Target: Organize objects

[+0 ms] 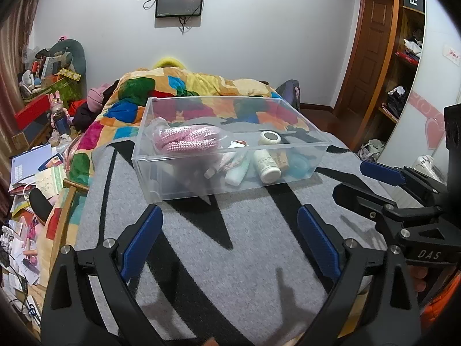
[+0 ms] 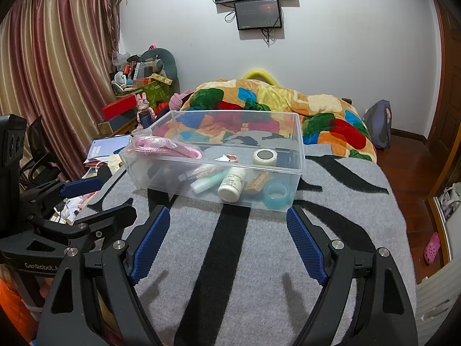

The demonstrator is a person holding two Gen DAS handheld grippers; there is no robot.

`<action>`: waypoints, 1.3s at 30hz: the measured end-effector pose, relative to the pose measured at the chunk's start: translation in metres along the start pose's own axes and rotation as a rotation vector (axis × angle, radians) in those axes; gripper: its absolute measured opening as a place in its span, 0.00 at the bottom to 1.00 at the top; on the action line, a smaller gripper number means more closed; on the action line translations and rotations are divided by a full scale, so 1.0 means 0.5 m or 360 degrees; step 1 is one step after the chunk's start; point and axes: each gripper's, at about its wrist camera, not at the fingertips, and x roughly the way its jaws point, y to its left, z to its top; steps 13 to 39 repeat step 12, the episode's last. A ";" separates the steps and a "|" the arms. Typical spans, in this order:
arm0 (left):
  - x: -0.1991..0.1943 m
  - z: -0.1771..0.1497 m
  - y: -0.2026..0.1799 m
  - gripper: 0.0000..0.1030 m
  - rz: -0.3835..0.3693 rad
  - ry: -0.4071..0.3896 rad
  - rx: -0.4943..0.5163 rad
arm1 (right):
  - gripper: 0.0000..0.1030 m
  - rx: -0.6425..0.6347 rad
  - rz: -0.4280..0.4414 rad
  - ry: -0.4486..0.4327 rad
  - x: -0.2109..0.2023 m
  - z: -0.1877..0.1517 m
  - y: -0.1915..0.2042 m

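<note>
Nearest my lens, at the bottom of the left wrist view, my left gripper (image 1: 230, 219) stands wide with nothing between its blue pads, over the grey and black blanket (image 1: 245, 259). My right gripper (image 2: 227, 222) is just as wide and just as empty at the bottom of its own view.

The clear box (image 1: 230, 170) sits mid-frame on that blanket, and everything I can see of the task's things is already inside it: a pink rope in a bag (image 1: 187, 139) at the left end, a white bottle (image 1: 266, 165), a pale green tube (image 1: 237, 171), a blue ring of tape (image 2: 276, 193) in the near right corner, and a white roll (image 2: 265, 157) further back.

My worry is the soft bedding. If I push or lift the box from one side, I expect it to tip or slide, and the bottle and tube, which lie on their sides, would roll. The bag bulges above the rim at the left of the frame, so a careless pass could drag it out. The clear walls are also hard to judge through this lens, so a pad could knock the rim.
</note>
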 end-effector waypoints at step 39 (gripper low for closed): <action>0.001 -0.001 0.002 0.94 -0.0012 0.0008 -0.0002 | 0.79 0.0012 0.0002 0.0013 0.002 0.000 -0.002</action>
